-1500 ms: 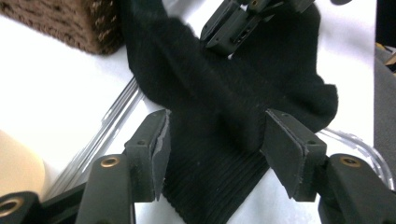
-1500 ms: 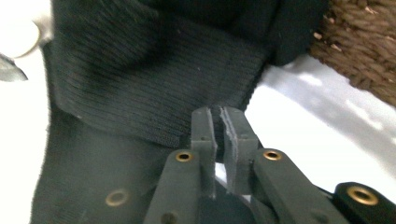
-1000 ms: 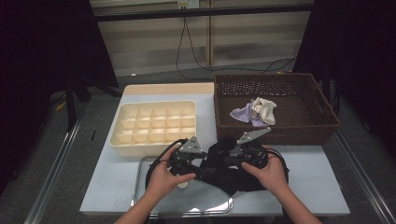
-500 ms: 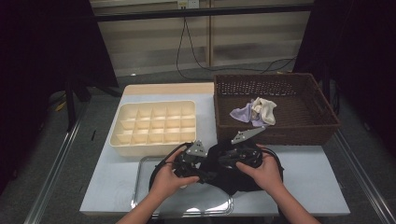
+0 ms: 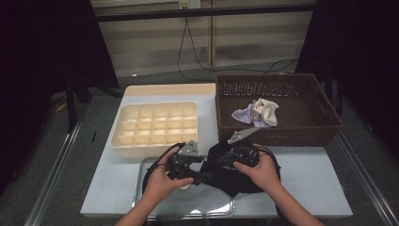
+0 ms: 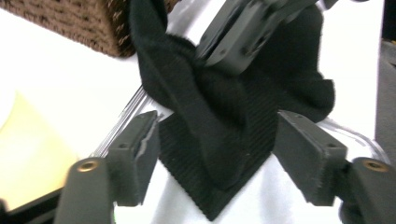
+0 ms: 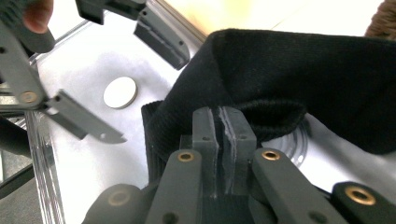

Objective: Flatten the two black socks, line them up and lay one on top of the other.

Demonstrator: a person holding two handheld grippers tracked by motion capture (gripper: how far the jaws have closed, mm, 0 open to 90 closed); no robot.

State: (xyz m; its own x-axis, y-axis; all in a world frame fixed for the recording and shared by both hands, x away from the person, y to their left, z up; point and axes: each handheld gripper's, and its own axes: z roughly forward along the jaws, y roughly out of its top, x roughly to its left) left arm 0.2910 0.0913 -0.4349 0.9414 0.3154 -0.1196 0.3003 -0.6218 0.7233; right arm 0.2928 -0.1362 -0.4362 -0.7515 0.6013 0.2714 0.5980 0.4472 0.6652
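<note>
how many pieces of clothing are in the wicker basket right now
2 by the look of it: a purple piece and a cream piece, bunched together touching near the middle of the basket. More could be hidden under them.

Dark room; grey floor [image 5: 56, 188]; pale slatted wall [image 5: 155, 42] behind; black cable [image 5: 181, 47] hanging.

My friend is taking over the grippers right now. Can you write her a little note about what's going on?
Right gripper: shut on the black sock.
Left gripper: open, its jaws have just been opening; the sock's ribbed cuff lies between them, untouched.
The sock is over the clear tray at the table's near edge.
More socks wait in the wicker basket.
The divided box looks empty.
</note>
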